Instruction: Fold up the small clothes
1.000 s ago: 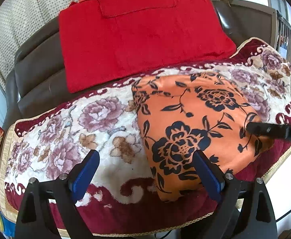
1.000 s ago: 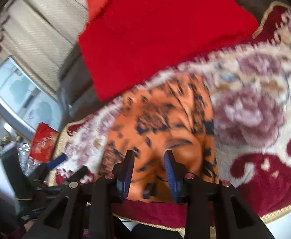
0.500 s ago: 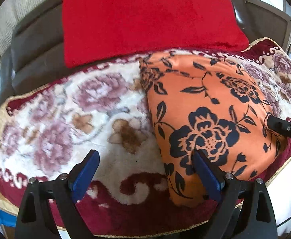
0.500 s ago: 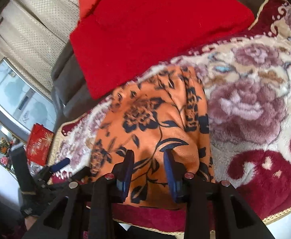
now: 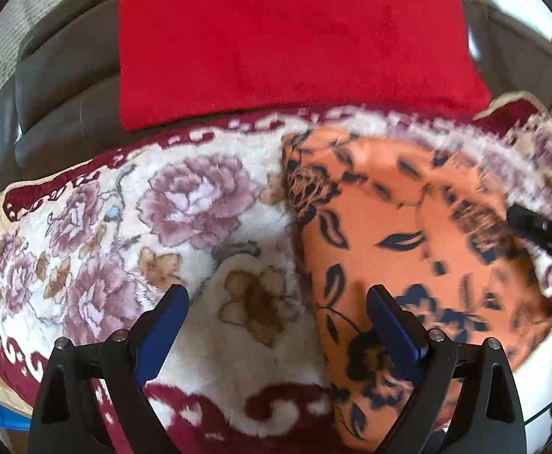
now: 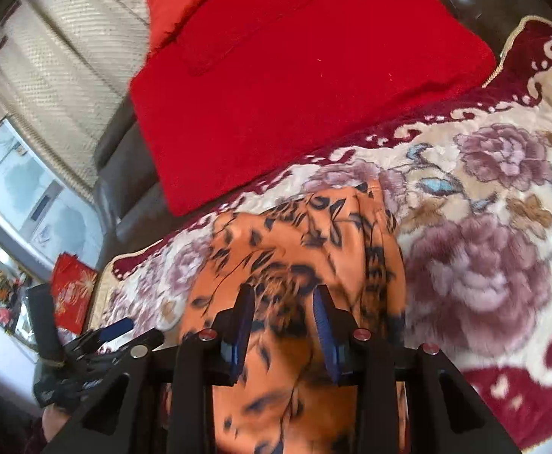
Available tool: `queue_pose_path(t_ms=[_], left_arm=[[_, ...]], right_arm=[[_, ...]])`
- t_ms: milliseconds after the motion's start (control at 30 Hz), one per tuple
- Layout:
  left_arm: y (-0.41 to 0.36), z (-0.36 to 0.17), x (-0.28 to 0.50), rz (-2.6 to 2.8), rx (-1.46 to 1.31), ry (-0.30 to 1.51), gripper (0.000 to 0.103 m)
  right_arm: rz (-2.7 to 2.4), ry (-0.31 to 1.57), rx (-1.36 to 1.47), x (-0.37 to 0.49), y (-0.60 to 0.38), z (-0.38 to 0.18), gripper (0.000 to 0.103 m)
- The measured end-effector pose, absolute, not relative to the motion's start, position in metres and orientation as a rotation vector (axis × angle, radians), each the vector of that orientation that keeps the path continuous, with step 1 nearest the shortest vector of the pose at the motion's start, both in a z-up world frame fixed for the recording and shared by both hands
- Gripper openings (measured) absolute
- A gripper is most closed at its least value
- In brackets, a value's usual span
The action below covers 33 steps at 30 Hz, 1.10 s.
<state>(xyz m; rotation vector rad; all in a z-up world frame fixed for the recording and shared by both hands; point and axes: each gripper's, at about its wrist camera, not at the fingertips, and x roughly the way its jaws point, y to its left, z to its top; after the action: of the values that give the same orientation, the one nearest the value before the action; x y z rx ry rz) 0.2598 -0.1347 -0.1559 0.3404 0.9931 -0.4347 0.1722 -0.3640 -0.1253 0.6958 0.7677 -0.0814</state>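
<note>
An orange garment with dark blue flowers [image 5: 408,227] lies on a floral plush blanket [image 5: 200,196] over a sofa seat. My left gripper [image 5: 276,295] is open wide just above the blanket; its right finger hangs over the garment's left edge and nothing is between its pads. In the right wrist view the garment [image 6: 294,234] is wrinkled and bunched, and it runs up between the narrow jaws of my right gripper [image 6: 283,295], which is shut on it. The right gripper's finger [image 5: 540,227] shows at the garment's right side. The left gripper [image 6: 117,331] appears at the lower left.
A red cushion cover [image 5: 294,38] leans on the dark leather sofa back [image 5: 60,87] behind the blanket. A red bag [image 6: 73,291] stands on the floor past the sofa's left end. The blanket [image 6: 484,265] stretches on to the right of the garment.
The left gripper has come closer and lower over the blanket beside the garment's left edge. The garment has bunched and wrinkled near the right gripper, and it blurs with motion.
</note>
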Motion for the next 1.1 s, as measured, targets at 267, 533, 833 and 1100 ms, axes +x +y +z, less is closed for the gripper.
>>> queue_pose_path(t_ms=[267,533,833,1100], left_arm=[[-0.132,-0.169,0.264,-0.437,0.303,1.029,0.096],[-0.163,-0.15,0.304,-0.405,0.302,0.987,0.096],[-0.186,-0.18,0.313,-0.42,0.355,1.046,0.096],[-0.153,-0.156,0.26,-0.416,0.388,0.945,0.096]], right_arm=[[-0.123,0.794,0.697,0.186,-0.366,-0.144,0.037],[-0.159,0.74,0.704,0.228,-0.381,-0.118,0.038],[-0.169,0.793,0.807,0.25,-0.394,-0.16,0.037],[-0.091,0.692,0.791,0.184,-0.38,-0.13,0.038]])
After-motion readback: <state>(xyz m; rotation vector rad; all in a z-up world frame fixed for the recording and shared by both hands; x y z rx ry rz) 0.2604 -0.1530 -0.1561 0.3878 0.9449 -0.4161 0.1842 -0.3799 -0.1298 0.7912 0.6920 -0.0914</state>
